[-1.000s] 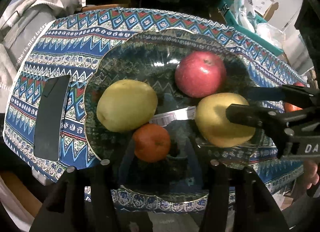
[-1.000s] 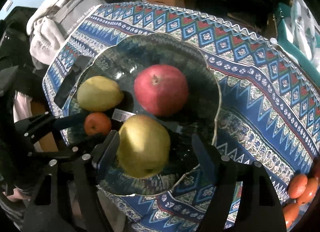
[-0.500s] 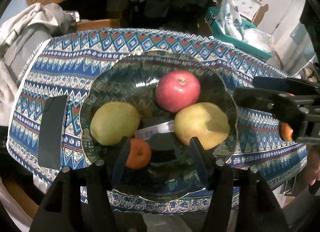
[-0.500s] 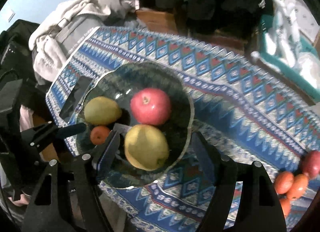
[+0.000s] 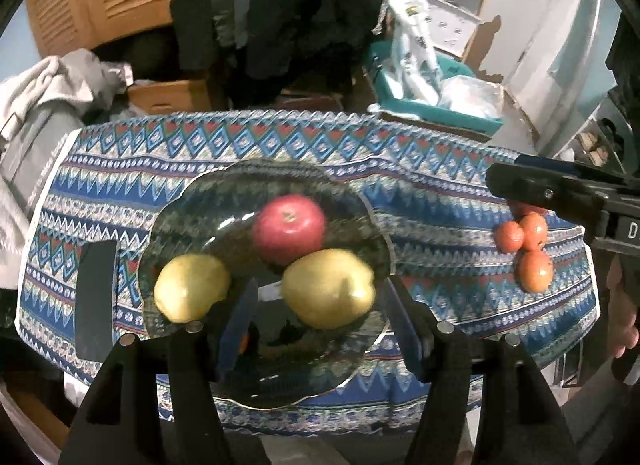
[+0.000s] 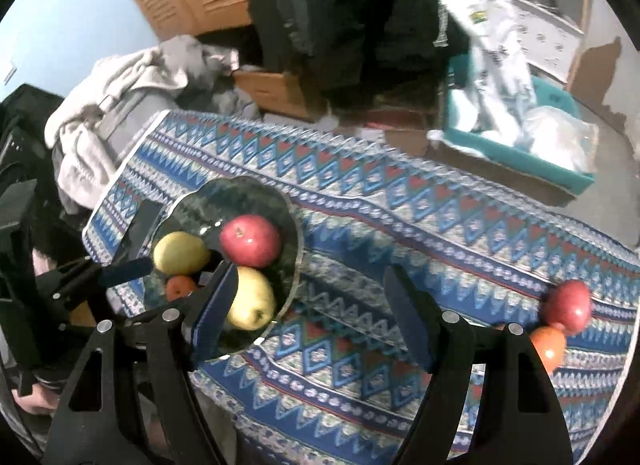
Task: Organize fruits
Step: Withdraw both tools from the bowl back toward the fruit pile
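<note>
I count one glass plate (image 5: 372, 225) on the worktop — on it two yellow pears (image 5: 192, 288) (image 5: 328, 287), one red apple (image 5: 289, 228) and one small orange (image 6: 180, 287). Off to my right lie three more oranges (image 5: 534, 271) in a cluster, and one second red apple (image 6: 568, 307) beside them. One flat black slab (image 5: 95, 301) sits left of the plate — and I see two grippers, both empty.

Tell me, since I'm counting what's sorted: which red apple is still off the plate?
The red apple at the tablecloth's right end, beside an orange; the other apple sits on the plate.
</note>
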